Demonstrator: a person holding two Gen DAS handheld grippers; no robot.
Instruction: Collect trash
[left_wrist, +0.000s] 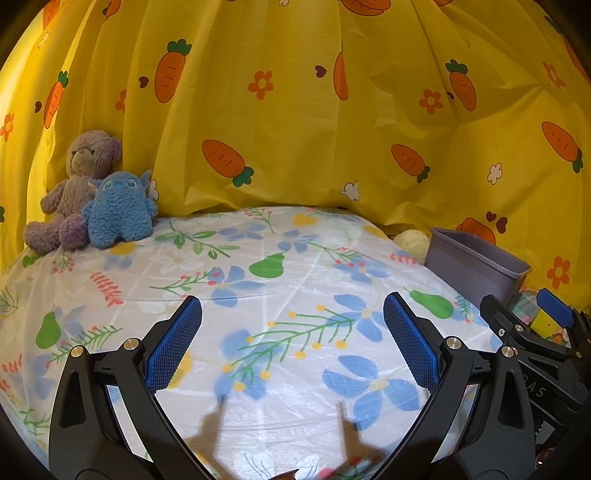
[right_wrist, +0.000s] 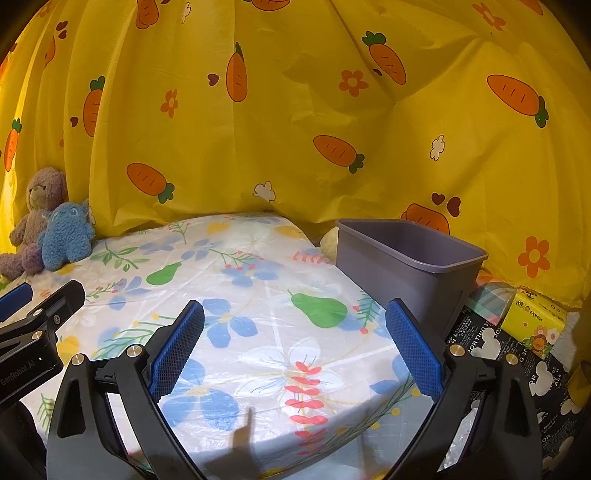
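A grey plastic bin (right_wrist: 406, 266) stands just past the right edge of the flower-print table (right_wrist: 258, 295), and it shows in the left wrist view too as the bin (left_wrist: 476, 266). A pale crumpled lump (left_wrist: 410, 240) lies against the bin's far left side, also seen as the lump (right_wrist: 328, 240). My left gripper (left_wrist: 293, 321) hovers open over the table with nothing between its blue pads. My right gripper (right_wrist: 295, 325) is open and holds nothing, above the table's right part, its right finger close to the bin. Each gripper shows in the other's view: right gripper (left_wrist: 524, 310), left gripper (right_wrist: 40, 295).
A purple teddy bear (left_wrist: 74, 192) and a blue plush toy (left_wrist: 118, 210) sit at the table's far left. A yellow carrot-print curtain (left_wrist: 295, 110) hangs behind. Right of the bin lie a yellow tissue pack (right_wrist: 532, 321) and a teal pack (right_wrist: 491, 295) on a black printed cloth (right_wrist: 480, 343).
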